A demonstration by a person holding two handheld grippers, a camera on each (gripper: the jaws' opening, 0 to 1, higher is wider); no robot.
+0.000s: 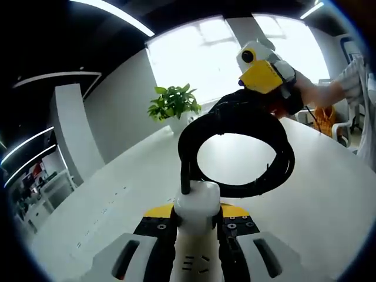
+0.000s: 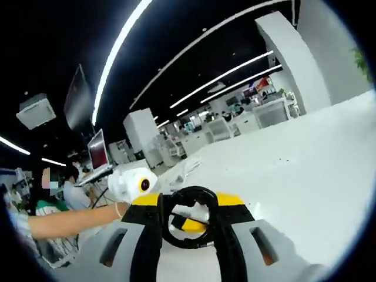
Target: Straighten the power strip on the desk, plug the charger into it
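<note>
While left gripper [image 1: 197, 235] clamps power strip [image 1: 197, 247], desk [image 1: 317, 200] apparently open.

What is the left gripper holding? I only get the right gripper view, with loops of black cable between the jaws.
Observer: In the left gripper view, the left gripper is shut on the white power strip, near its cable end.
Operator: Where does that cable go?
Observer: The black cable leaves the strip, forms a coil lifted above the white desk, and reaches the right gripper.
Operator: Anything else around?
Observer: A potted plant stands beyond the coil, near the desk's far end.
</note>
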